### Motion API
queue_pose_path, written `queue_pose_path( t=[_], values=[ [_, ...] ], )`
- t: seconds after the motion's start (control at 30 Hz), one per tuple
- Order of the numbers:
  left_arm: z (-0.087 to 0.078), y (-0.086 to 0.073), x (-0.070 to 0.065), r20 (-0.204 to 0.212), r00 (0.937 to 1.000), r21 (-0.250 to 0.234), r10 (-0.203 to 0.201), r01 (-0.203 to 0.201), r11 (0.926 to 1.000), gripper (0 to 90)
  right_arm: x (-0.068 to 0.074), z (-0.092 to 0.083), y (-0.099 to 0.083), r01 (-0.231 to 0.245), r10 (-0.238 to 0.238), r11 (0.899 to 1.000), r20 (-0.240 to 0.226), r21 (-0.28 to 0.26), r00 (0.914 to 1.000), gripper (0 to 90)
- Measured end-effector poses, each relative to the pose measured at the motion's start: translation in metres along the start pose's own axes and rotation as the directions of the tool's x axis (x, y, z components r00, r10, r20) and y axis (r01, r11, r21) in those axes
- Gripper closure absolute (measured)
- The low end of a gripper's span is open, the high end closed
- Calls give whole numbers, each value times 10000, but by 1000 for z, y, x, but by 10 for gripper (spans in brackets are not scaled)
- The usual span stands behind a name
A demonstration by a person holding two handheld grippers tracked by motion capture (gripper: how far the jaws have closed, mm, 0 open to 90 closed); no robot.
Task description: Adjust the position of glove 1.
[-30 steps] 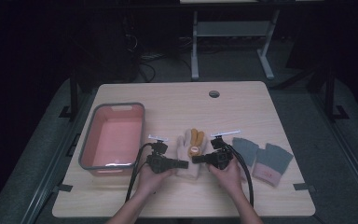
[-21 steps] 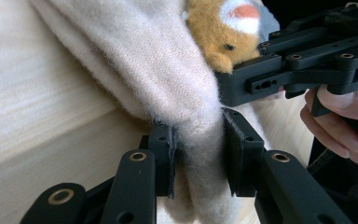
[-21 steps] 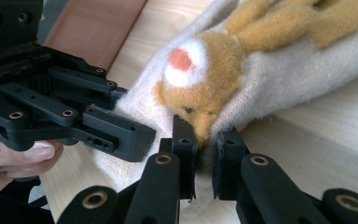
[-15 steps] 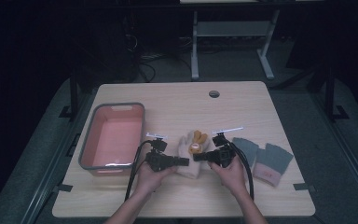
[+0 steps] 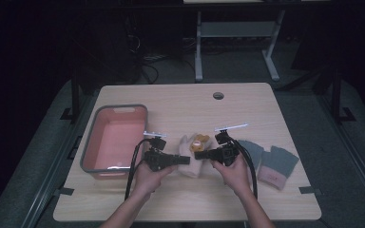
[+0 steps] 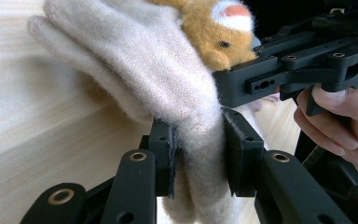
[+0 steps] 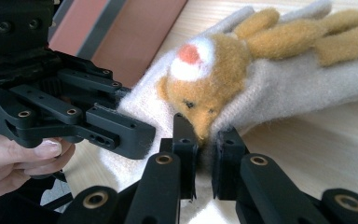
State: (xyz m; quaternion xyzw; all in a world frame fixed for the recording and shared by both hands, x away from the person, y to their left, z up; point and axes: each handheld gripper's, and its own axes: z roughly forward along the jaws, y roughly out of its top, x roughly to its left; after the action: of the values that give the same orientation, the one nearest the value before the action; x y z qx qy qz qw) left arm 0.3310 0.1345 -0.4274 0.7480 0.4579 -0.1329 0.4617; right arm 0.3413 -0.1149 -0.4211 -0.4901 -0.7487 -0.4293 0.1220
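On the pale wooden counter (image 5: pixel 180 109), near the middle of its front half, lies a cream woollen glove with an orange-brown plush animal face (image 5: pixel 193 154). The left claw (image 5: pixel 185 160) and the right claw (image 5: pixel 198 155) meet on it from either side.

The high view gives the layout: a pink plastic tub with a grey rim (image 5: pixel 115 138) by the left edge, and a pair of grey knitted gloves with pink cuffs (image 5: pixel 271 164) toward the right edge. It is too distant to show the grips.

The left gripper view shows the left claw (image 6: pixel 198 156) narrowed on a fold of the cream glove's (image 6: pixel 144 70) cuff end, pads pressing the wool, with the counter surface below. The right gripper view shows the right claw (image 7: pixel 204 149) pinched on the glove (image 7: pixel 279 88) just beneath the animal's muzzle, the pink tub's (image 7: pixel 135 28) wall behind.

Against the frame a second earlier, both hands and the glove sit a little higher in the picture, and the glove looks more bunched between the claws.

No writing can be read on anything.
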Motion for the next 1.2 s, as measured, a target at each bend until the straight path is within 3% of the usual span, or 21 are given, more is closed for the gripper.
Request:
queue_pose_path(
  t=[0.17,0.67,1.2],
  values=[
    [-9,6,-2,68,9996,-139,266,-265,9996,678,7,-3,7,6,-7,9999,-142,-104,9999,822],
    [-18,13,-3,109,9995,-361,304,-300,9989,678,11,-5,19,-48,42,9998,-377,-167,9993,822],
    [-41,18,1,131,9996,-692,248,-238,9973,678,28,2,35,173,-177,9998,-542,-81,9984,822]
  ],
)
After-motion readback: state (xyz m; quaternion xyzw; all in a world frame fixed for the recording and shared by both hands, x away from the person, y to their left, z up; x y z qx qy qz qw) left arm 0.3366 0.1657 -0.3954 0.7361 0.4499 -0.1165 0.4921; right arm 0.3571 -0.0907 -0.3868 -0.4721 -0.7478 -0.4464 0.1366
